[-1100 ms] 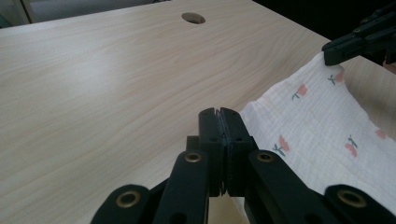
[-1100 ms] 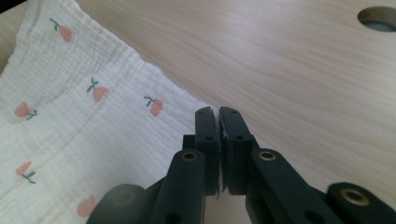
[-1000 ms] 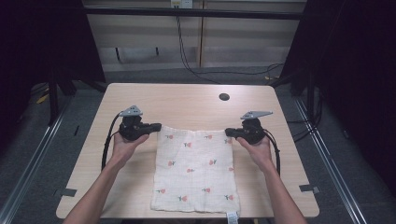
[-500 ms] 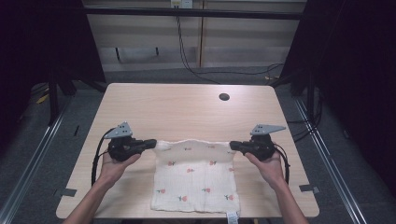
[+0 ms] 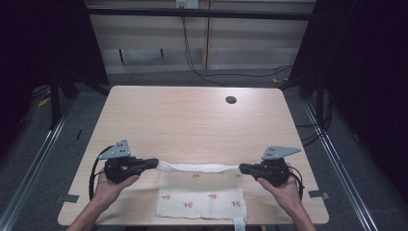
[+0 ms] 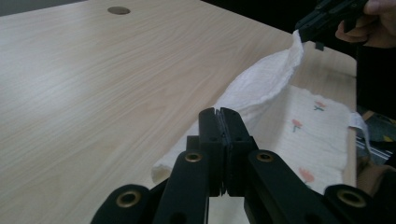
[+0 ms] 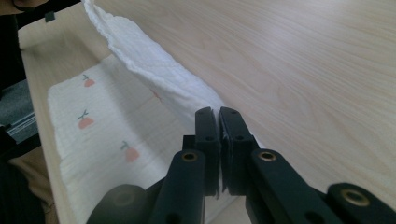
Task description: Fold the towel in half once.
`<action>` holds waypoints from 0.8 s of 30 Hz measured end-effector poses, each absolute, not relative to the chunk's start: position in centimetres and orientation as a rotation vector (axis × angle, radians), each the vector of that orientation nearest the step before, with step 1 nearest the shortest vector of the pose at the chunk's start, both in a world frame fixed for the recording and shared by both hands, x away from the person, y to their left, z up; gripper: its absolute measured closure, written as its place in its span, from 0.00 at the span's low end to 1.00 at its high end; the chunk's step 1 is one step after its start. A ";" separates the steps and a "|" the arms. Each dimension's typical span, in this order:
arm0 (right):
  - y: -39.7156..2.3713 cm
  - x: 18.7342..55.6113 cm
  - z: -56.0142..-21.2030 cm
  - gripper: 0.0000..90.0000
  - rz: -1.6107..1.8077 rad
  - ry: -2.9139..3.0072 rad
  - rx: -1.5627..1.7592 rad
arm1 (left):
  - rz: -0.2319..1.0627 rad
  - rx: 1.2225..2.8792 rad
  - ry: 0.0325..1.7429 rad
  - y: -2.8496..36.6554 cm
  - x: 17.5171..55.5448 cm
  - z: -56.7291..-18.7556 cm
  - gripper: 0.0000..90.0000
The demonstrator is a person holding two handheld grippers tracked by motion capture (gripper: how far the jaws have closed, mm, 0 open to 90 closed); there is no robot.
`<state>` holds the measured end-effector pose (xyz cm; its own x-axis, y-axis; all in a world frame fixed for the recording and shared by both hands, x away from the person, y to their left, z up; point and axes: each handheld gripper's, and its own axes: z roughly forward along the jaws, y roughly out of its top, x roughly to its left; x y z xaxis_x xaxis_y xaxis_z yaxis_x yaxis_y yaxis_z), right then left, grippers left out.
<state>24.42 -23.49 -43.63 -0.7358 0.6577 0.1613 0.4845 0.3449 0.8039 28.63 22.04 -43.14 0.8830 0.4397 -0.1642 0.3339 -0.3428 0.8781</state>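
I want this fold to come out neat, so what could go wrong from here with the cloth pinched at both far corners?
1. The left gripper and right gripper each pinch only a thin corner of the cloth; a corner could slip out, dropping the fold.
2. The lifted edge sags between them, so it may land wrinkled or crooked.
3. The cloth's near edge lies close to the table edge; pulling further could drag it off.

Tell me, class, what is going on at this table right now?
A person is folding a white muslin cloth printed with small red fruit on a light wooden table. The left hand-held gripper and the right hand-held gripper are each shut on a far corner of the cloth, holding that edge lifted and stretched between them above the near part, which lies flat at the table's front edge. The fold is not yet laid down.
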 end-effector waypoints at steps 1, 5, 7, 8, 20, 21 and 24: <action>-23.5 24.0 -43.4 0.97 1.338 2.403 1.027 | 0.107 1.956 0.567 22.1 28.4 -43.0 0.99; -23.3 22.8 -42.5 0.97 1.376 2.398 0.983 | 0.092 1.947 0.570 22.6 27.7 -42.7 0.99; -23.0 22.4 -42.6 0.97 1.365 2.417 0.976 | 0.069 1.954 0.570 22.8 27.2 -43.1 0.99; -22.9 22.2 -42.7 0.97 1.360 2.428 0.973 | 0.063 1.955 0.575 22.9 26.8 -43.4 0.99; -22.8 20.1 -44.2 0.97 1.323 2.496 0.972 | 0.039 2.007 0.580 23.0 24.8 -44.2 0.99; -23.0 19.9 -44.4 0.97 1.315 2.495 0.984 | 0.016 2.005 0.591 23.0 24.3 -44.5 0.99; -23.3 19.5 -45.1 0.96 1.346 2.493 1.014 | 0.010 2.011 0.599 22.8 23.6 -45.0 0.99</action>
